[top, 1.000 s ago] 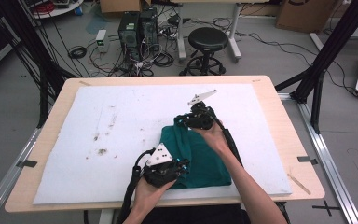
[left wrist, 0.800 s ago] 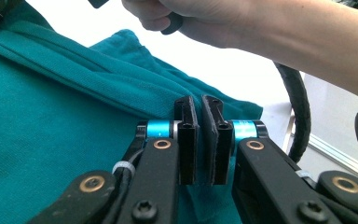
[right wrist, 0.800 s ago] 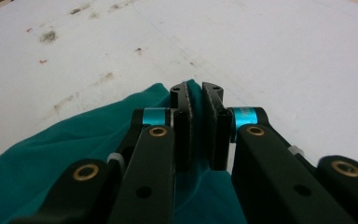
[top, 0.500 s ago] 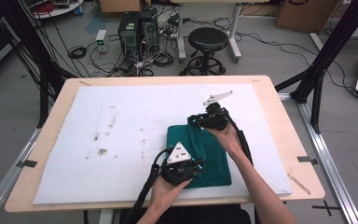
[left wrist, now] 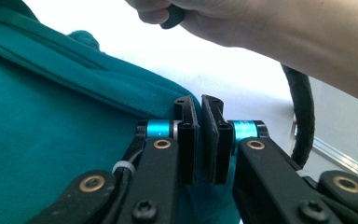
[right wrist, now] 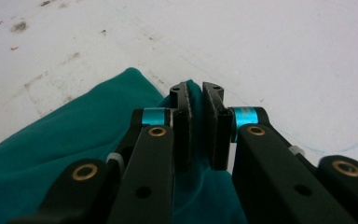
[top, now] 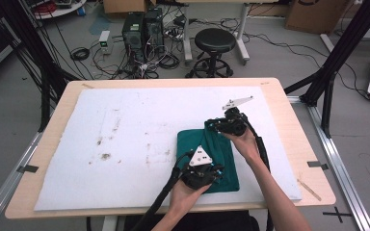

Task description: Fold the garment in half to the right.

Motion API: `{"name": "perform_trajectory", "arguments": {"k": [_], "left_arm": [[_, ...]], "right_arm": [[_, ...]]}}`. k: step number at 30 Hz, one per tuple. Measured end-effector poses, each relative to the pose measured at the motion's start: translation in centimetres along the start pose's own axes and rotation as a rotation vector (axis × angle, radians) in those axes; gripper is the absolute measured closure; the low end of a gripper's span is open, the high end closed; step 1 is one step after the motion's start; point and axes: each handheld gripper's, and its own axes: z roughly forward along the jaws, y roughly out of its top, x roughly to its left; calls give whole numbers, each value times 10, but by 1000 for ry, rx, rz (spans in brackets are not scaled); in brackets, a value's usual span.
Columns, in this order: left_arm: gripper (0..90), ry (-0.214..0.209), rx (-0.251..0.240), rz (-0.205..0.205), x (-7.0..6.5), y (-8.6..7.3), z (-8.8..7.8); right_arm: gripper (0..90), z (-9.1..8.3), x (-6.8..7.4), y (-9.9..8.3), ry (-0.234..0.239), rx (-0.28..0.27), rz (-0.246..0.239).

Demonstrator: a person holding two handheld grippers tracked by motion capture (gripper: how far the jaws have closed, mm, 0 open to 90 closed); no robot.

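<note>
A stained white foam mat (top: 125, 144) covers the light wooden table (top: 53, 120). On its right half, toward the near edge, lies a folded teal knitted cloth (top: 221, 154). The left gripper (top: 207, 173) sits at the cloth's near edge, jaws pressed together on the fabric's edge. The right gripper (top: 224, 126) sits at the cloth's far corner, jaws pinched on a raised fold of it.

cloth (top: 207, 154) on mat (top: 125, 139) | mat on table (top: 298, 139) | stool (top: 215, 41) behind
</note>
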Motion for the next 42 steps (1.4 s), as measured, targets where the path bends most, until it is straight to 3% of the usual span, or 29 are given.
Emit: {"name": "perform_trajectory", "arguments": {"k": [8,19,23,25,28,31,35,39,42], "left_arm": [[844,-2,24,3,-5,0,13],[834,-31,68,4,-7,0,31],[698,-79,71,6,-5,0,28],[632,-84,73,0,-2,1,24],[590,-94,48,3,4,3,12],[567,-63,3,8,13,7,-4],[577,23,-35,6,33,12,-22],[602,89,-77,-36,59,17,-37],[611,141,-88,-49,74,19,-43]], "right_arm": [[836,-1,-2,-6,-22,3,-10],[816,-7,-14,-21,-48,21,40],[762,-11,-16,-25,-83,15,61],[760,-16,-18,-28,-59,-3,94],[668,-24,-16,-28,-81,-24,101],[612,-32,-13,-26,-88,-52,111],[570,-34,-4,-22,-96,-69,87],[499,-28,6,-15,-159,-25,55],[470,-23,5,-13,-178,2,70]]}}
